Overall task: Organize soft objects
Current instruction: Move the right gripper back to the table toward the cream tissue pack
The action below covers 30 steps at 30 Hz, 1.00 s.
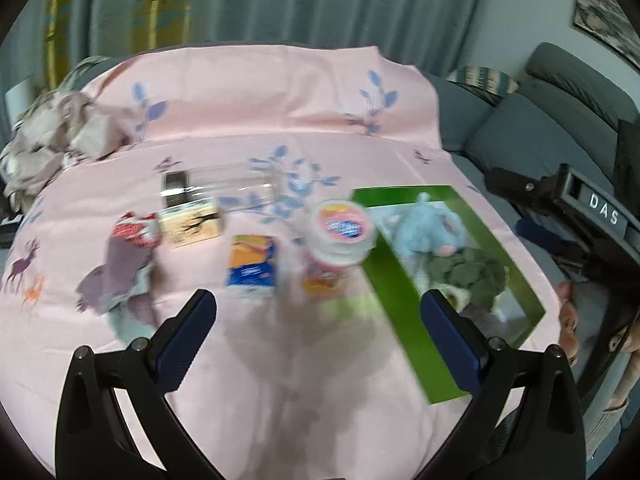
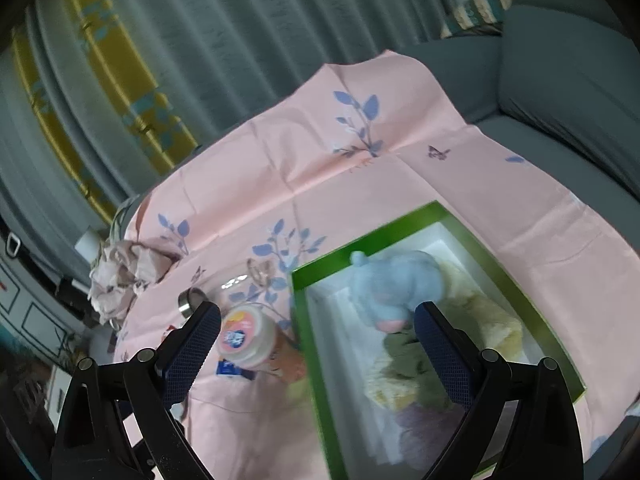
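Observation:
A green box (image 1: 394, 276) (image 2: 308, 320) with a white inside lies on the pink sheet at the right. In it lie a light blue plush (image 1: 430, 226) (image 2: 396, 280), an olive green soft toy (image 1: 476, 276) (image 2: 404, 356), a pale yellow one (image 2: 492, 320) and a purple one (image 2: 420, 424). My left gripper (image 1: 318, 312) is open and empty above the sheet, left of the box. My right gripper (image 2: 318, 328) is open and empty over the box's left wall. A crumpled purple-grey cloth (image 1: 116, 276) lies on the sheet at the left.
On the sheet stand a pink-lidded tub (image 1: 344, 236) (image 2: 246, 338), a blue and orange packet (image 1: 252, 264), a cream box (image 1: 192, 226), a red-and-white packet (image 1: 136, 232) and a clear jar lying down (image 1: 224, 188). Crumpled fabric (image 1: 56, 136) sits at the far left. A grey sofa (image 2: 560, 80) is at the right.

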### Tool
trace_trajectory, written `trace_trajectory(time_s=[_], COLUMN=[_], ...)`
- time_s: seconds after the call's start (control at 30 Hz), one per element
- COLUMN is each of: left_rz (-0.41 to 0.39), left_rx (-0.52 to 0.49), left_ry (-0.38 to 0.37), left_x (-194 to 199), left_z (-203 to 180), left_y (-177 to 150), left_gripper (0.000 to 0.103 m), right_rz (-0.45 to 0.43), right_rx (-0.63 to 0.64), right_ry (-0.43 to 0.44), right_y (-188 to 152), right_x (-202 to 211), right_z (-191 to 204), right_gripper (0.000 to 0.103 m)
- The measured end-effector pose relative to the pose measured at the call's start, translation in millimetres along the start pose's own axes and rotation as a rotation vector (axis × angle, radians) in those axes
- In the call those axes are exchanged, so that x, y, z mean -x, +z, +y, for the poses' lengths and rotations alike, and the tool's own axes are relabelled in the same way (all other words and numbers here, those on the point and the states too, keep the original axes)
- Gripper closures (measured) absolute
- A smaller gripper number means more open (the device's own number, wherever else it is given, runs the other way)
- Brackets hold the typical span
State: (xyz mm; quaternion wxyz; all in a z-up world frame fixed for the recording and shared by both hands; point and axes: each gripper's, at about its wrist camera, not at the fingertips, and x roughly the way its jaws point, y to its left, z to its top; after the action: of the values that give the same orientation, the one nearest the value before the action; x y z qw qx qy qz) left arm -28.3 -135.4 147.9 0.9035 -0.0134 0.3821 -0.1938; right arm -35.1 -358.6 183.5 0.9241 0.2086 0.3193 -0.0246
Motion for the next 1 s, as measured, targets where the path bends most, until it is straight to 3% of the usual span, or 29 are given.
trace_trajectory(time_s=[0.27,0.57,0.7,0.8,0.9,1.0], left_rz=[-0.031,-0.054,-0.078,-0.110,-0.020,-0.049], left_rx=[0.071,0.167,0.267,0.348,0.392,0.425], left_ry=[0.050,0.184,0.225,0.197,0.201,0.262], left_x=[25,30,17,8,-6,-3], left_z=[46,124,166,189,205,215], left_y=[-18,-44,-58,-74,-82,-81], left_gripper=[0.001,0.001,0.001,0.001,0.002,0.002], right_rz=[0.004,0.041,0.076,0.112,0.137,0.158], right_rx=[0.031,0.095,0.121,0.138,0.162,0.202], right_ry=[0.074,0.175,0.162,0.173,0.163,0.166], right_y=[-11,-25,-34,-44,-53,-61], right_x=[1,-6,-18,-31,-38,-45], right_z=[37,75,92,104,115,138], right_gripper=[0.005,0.005,0.005,0.005,0.006,0.006])
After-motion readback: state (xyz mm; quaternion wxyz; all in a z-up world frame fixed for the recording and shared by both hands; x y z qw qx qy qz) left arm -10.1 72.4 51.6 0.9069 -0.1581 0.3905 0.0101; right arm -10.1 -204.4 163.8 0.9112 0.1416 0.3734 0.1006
